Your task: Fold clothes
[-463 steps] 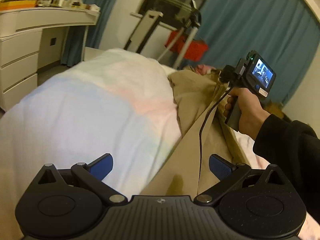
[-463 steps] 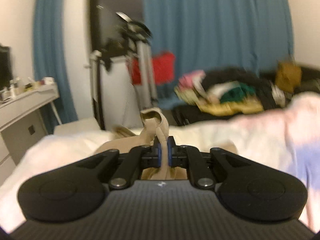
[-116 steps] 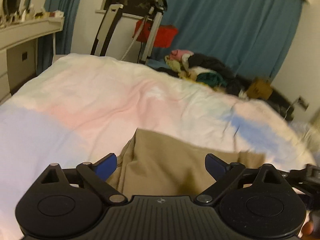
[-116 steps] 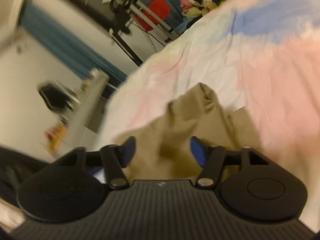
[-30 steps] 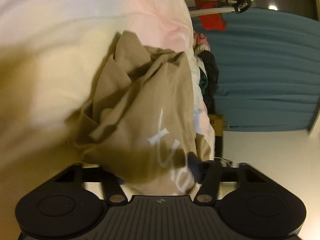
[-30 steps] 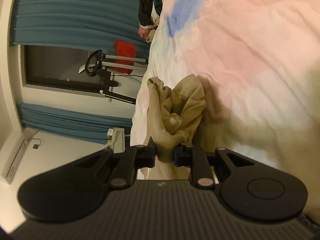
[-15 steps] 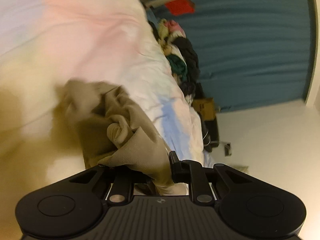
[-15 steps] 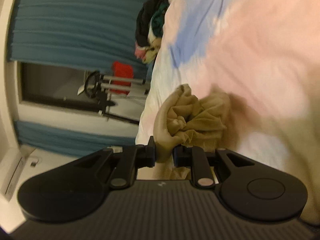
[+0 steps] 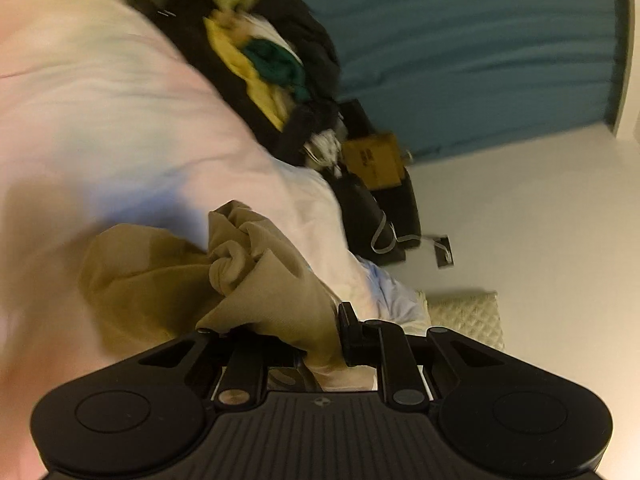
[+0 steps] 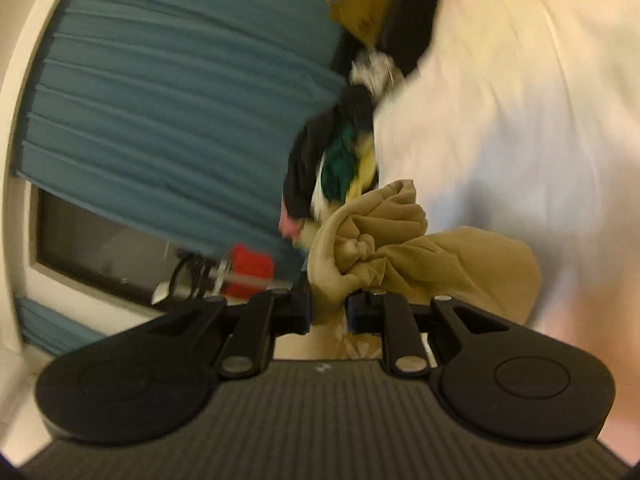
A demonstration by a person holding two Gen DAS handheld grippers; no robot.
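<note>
Both cams have swung hard vs half a sec ago: bed now tilts across each view, curtain fills more of the frame, and the beige bunch sits a bit higher over the fingers. R view is smeared w/ motion blur.

Left gripper (image 9: pixel 320 344): jaws nearly closed, pinching a thick wad of the tan garment (image 9: pixel 256 280); cloth spills over the left finger so only the right one shows clearly. Right gripper (image 10: pixel 327 312): jaws closed down to a narrow gap, same tan garment (image 10: pixel 384 248) clamped between blue pads, knotted lump just past the tips.

Garment hangs bunched from both grips, lifted off the pastel duvet (image 9: pixel 120 120), rest of it trailing down toward the bedding. Beyond: clothes pile (image 9: pixel 272 52) at the far bed edge, teal curtain (image 10: pixel 160 100), yellow box (image 9: pixel 372 156), red item (image 10: pixel 248 268) by the window.

Step in hand, my read: lift and shake out to find the shape before laying flat. To do it well: keep both pinches firm, pull hands apart so the twist btwn them opens, level the wrists, then lower onto a bare stretch of duvet well clear of the pile. Grips look mid-fabric, not corners — prob needs a regrip at hem or shoulders once it's down.
</note>
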